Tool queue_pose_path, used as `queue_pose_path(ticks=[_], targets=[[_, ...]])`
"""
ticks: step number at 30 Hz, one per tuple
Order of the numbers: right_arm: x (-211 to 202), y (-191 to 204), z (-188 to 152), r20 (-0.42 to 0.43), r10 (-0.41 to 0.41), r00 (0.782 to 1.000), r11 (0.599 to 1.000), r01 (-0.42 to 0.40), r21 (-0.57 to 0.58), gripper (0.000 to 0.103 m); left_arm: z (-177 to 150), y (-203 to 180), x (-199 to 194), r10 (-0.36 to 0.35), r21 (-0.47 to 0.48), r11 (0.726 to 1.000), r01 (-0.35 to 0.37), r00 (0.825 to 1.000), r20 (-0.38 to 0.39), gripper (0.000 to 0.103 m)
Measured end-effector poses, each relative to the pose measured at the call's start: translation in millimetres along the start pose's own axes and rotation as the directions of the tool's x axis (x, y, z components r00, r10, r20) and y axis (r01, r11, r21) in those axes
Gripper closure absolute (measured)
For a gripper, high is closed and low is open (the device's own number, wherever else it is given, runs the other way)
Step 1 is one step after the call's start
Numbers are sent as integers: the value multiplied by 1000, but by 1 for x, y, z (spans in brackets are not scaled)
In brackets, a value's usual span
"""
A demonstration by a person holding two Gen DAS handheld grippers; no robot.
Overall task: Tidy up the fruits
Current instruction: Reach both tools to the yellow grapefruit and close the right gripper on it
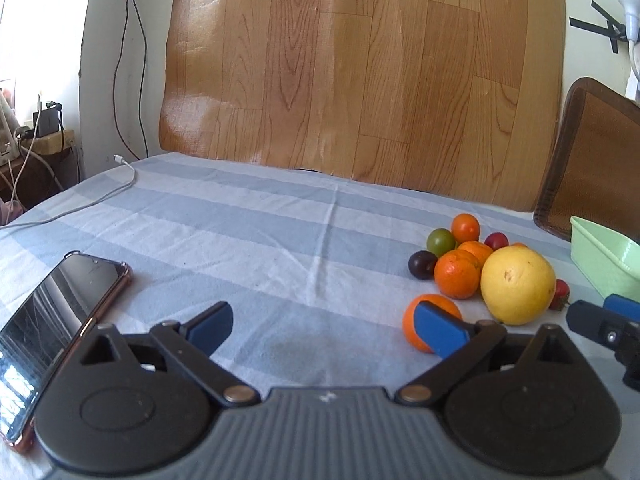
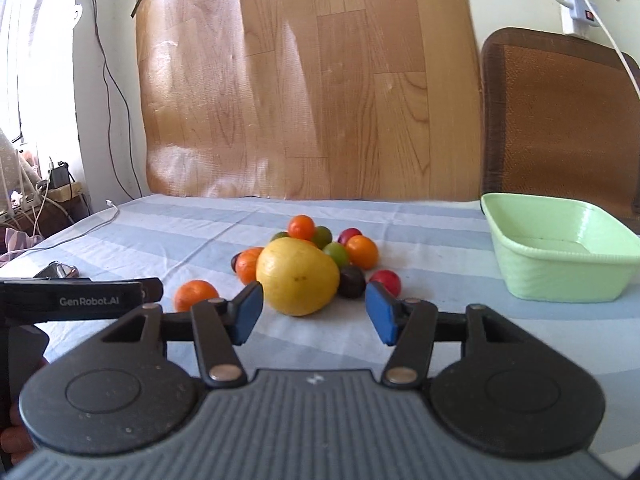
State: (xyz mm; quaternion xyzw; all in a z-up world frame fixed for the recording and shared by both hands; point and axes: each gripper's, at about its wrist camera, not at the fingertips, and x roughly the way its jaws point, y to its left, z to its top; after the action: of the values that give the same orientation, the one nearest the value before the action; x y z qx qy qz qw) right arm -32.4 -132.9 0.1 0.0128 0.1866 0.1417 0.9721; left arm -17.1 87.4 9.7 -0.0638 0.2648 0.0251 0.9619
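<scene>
In the left wrist view, the left claw [image 1: 326, 326] is sitting spread wide at the bottom of the frame, gripping nothing, its blue pads [image 1: 211, 326] well apart above the striped cloth covering the table [image 1: 248, 240]. Its right pad is overlapping a lone orange [image 1: 416, 326] lying at lower right, though whether it is touching cannot be told. Just beyond, at right of centre, the fruit pile is resting: a big yellow fruit [image 1: 518, 286] beside another orange [image 1: 458, 274], with a dark plum [image 1: 422, 265] and a green plum [image 1: 441, 241] behind. A phone [image 1: 60, 320] is lying at lower left, and a white cable [image 1: 100, 198] is trailing across the upper left of the cloth.

In the right wrist view, the right claw [image 2: 314, 314] is also standing released and empty at lower centre, its pads framing the yellow fruit without touching it. A green basin [image 2: 560, 276] is sitting at the right edge, well apart from the pile.
</scene>
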Motion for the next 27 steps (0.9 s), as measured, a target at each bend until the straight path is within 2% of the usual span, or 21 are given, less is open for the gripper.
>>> queue_pose_path(ticks=[8, 14, 21, 24, 27], targets=[[9, 0, 6, -9, -16, 1000, 1000, 16, -8, 44, 0, 1, -3, -19, -15, 1000, 20, 1000, 20, 0], [22, 3, 15, -23, -12, 1000, 999, 11, -47, 43, 0, 10, -9, -52, -68, 996, 56, 997, 62, 0], [48, 12, 21, -88, 20, 996, 998, -25, -54, 43, 1, 20, -8, -78, -119, 989, 86, 994, 70, 0], [57, 16, 16, -112, -2, 994, 997, -6, -73, 39, 0, 20, -8, -81, -122, 989, 90, 994, 75, 0], [55, 13, 15, -116, -1, 993, 998, -7, -67, 41, 0, 19, -10, -78, -112, 990, 87, 994, 82, 0]])
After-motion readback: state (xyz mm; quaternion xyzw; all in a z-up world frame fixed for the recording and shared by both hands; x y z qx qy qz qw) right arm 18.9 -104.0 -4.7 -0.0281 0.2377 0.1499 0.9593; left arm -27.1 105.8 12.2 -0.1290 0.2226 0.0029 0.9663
